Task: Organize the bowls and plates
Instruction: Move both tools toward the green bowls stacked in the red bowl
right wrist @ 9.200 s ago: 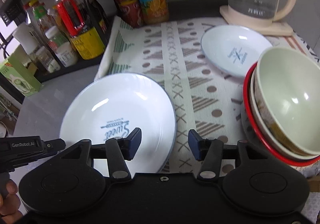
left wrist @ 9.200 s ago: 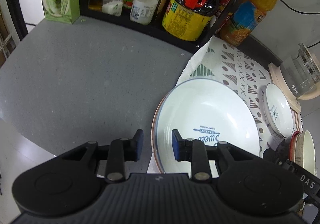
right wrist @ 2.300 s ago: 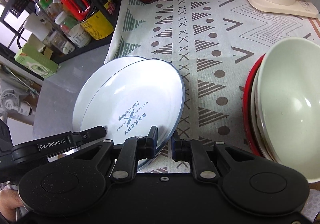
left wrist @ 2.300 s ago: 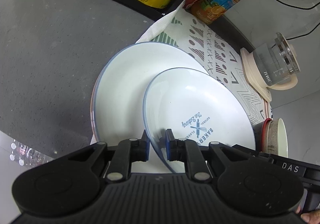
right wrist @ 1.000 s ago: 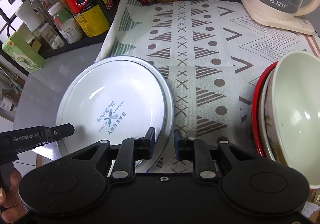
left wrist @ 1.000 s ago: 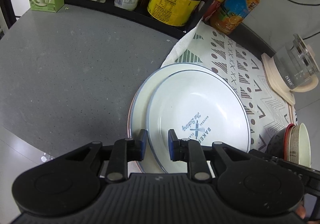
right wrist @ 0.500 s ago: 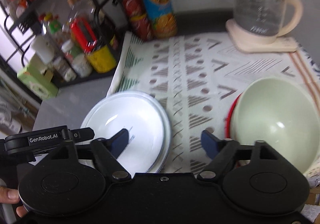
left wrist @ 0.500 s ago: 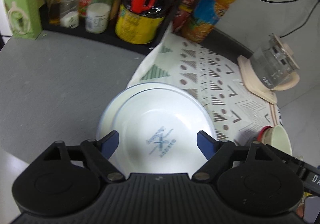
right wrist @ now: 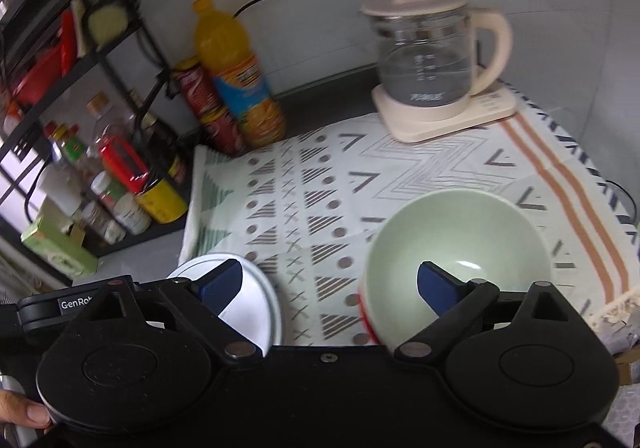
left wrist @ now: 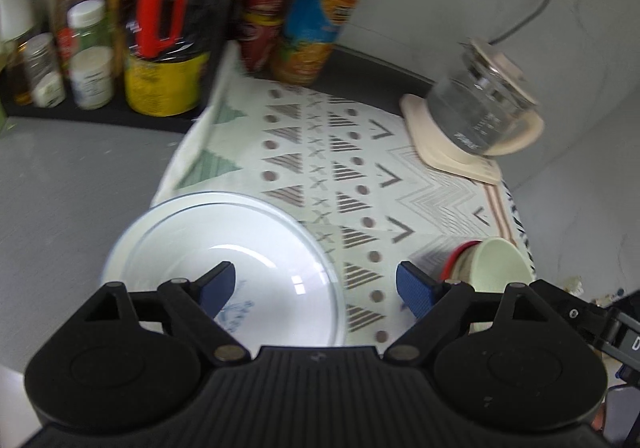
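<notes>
At the far left, a rack (left wrist: 100,47) of bottles and jars stood on the grey surface (left wrist: 72,175). The stack of white plates (left wrist: 240,248) lay at the left edge of the patterned cloth (left wrist: 360,167), partly overhanging the surface. The left claw (left wrist: 316,290) hung above the stack; its jaws had just been opening and stood wide, with nothing between the pads. An orange juice bottle (right wrist: 236,75) and red cans (right wrist: 204,107) stood behind the cloth. The right claw (right wrist: 330,284) was likewise wide and empty, its jaws having just been opening. The stacked bowls (right wrist: 456,260), pale green on top, sat on the cloth at the right. A glass kettle (right wrist: 432,59) occupied the rear right corner.
</notes>
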Demonstrator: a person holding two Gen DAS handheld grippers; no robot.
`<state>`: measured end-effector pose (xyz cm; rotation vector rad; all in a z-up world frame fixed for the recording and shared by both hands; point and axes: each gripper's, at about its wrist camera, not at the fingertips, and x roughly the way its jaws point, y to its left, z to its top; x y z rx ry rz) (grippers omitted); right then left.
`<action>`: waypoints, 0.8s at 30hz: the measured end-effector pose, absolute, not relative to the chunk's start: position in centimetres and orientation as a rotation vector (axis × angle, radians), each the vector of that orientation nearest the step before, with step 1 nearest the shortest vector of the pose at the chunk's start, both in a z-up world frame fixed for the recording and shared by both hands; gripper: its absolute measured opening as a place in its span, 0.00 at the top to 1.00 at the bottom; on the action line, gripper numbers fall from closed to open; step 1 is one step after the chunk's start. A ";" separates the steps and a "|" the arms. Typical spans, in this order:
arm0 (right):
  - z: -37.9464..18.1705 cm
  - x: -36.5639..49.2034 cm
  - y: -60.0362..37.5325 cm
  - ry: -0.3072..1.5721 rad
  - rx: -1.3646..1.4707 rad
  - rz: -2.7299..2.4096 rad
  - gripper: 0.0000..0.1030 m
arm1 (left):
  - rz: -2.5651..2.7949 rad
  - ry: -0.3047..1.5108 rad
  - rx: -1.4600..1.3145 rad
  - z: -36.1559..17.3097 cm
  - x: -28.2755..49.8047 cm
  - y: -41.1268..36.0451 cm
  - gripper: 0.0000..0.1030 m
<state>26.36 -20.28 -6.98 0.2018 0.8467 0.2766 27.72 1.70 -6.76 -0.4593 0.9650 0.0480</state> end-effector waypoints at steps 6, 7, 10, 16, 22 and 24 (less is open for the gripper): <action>-7.1 26.3 -23.2 0.836 0.241 0.201 0.08 | -0.017 0.976 -0.429 -6.4 29.1 -1.1 0.16; -7.1 26.2 -23.7 0.834 0.244 0.190 0.08 | -0.025 0.979 -0.425 -6.4 29.3 -1.5 0.16; -7.1 26.1 -25.0 0.829 0.259 0.163 0.08 | -0.049 0.990 -0.406 -6.4 29.9 -2.7 0.16; -7.4 26.1 -27.5 0.825 0.282 0.108 0.08 | -0.090 1.014 -0.371 -6.5 31.0 -5.1 0.16; -8.0 26.2 -29.8 0.829 0.310 0.072 0.08 | -0.101 1.039 -0.342 -6.7 32.0 -7.3 0.16; -8.2 26.4 -30.5 0.836 0.318 0.063 0.08 | -0.107 1.053 -0.344 -7.1 32.4 -7.8 0.16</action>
